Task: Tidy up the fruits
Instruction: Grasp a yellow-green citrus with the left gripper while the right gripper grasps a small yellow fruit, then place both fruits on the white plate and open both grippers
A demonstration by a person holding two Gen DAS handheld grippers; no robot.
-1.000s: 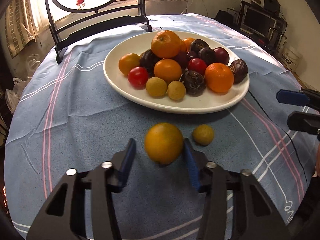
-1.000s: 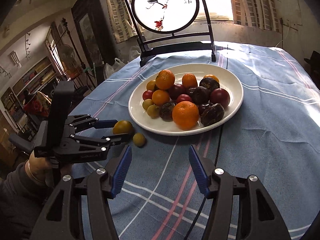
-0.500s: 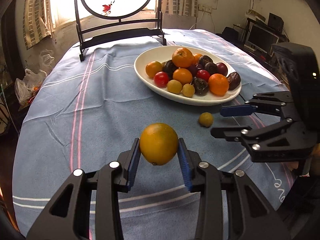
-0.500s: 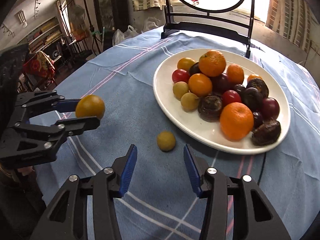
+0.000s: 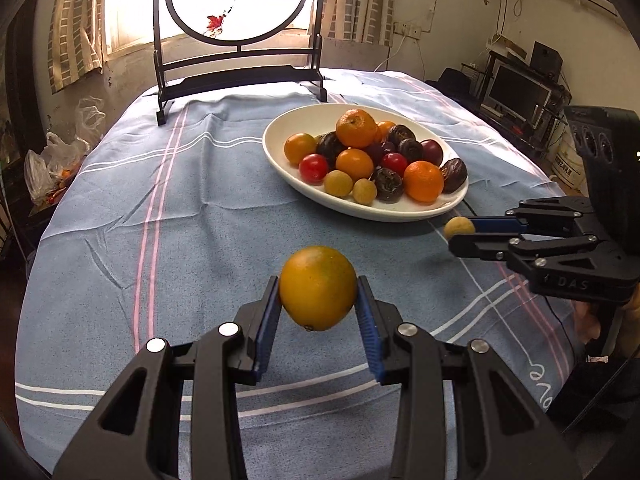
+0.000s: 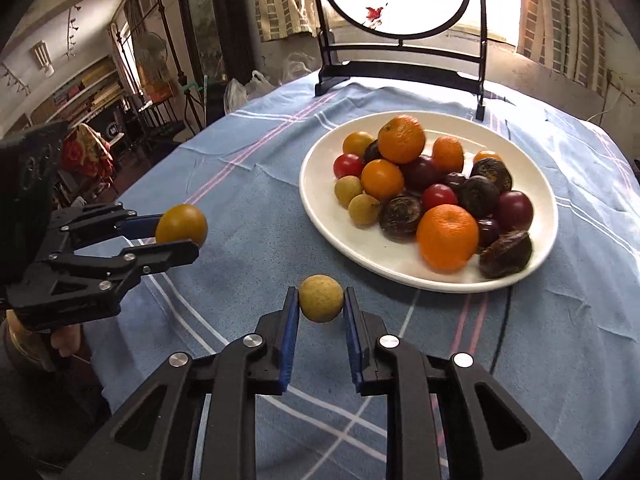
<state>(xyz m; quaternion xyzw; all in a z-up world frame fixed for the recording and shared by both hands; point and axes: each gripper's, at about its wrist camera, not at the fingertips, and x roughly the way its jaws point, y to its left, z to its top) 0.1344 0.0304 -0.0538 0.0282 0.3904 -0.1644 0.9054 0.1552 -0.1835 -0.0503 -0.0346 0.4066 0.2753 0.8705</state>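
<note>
**Both loose fruits now gripped and off the cloth**

Left wrist view: the left gripper [image 5: 318,312] is clenched on the yellow-orange citrus [image 5: 317,288], its blue pads pressed to both sides of the fruit. 1 second ago the fruit sat between spread fingers on the tablecloth [image 5: 160,240]; now it rides clear of the cloth, near the table's front edge. To the right, the right gripper [image 5: 460,238] has closed round the small tan fruit [image 5: 457,227], just beside the front rim of the white plate [image 5: 288,168].

Right wrist view: the right gripper [image 6: 321,308] is grasping the small tan fruit [image 6: 321,298] between its blue pads. Half a second ago that fruit lay on the cloth ahead of open fingers. At the left edge, the left gripper [image 6: 176,236] holds the citrus [image 6: 181,226] well apart from the plate [image 6: 316,208], which is piled with oranges, red fruit and dark fruit.

My judgement: picking is done for both strays, and placing them on the plate remains.
</note>
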